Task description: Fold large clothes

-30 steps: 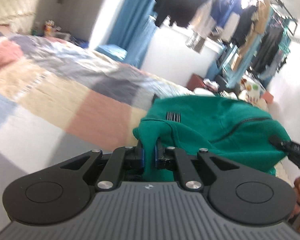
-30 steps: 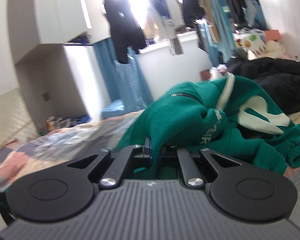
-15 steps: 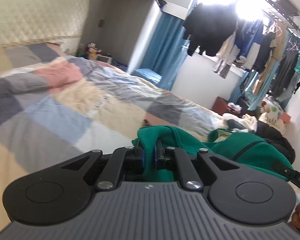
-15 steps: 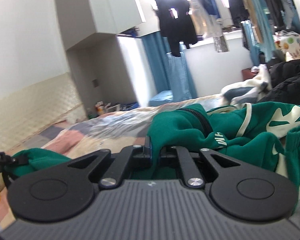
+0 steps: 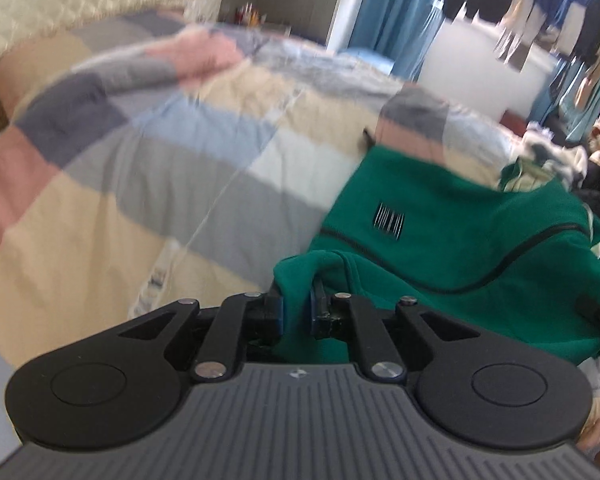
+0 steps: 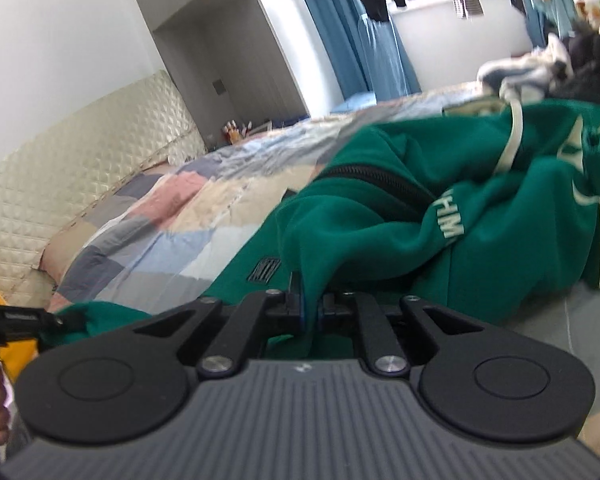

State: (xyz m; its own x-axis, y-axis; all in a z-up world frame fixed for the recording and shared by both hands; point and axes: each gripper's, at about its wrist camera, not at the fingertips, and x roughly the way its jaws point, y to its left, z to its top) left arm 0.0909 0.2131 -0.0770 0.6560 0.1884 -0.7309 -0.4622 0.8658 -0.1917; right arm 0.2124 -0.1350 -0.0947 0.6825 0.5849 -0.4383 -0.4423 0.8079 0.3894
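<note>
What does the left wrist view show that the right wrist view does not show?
Only the left wrist view shows the left hand-held gripper from behind, shut on fabric. Only the right wrist view shows the white letters on the garment and the cream quilted headboard. Both show the green zip-up fleece jacket, its small striped label and the patchwork bedspread.

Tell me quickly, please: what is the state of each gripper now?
Left gripper: closed, jaws pinching a fold of the green jacket.
Right gripper: closed, jaws pinching another fold of the same jacket.
</note>
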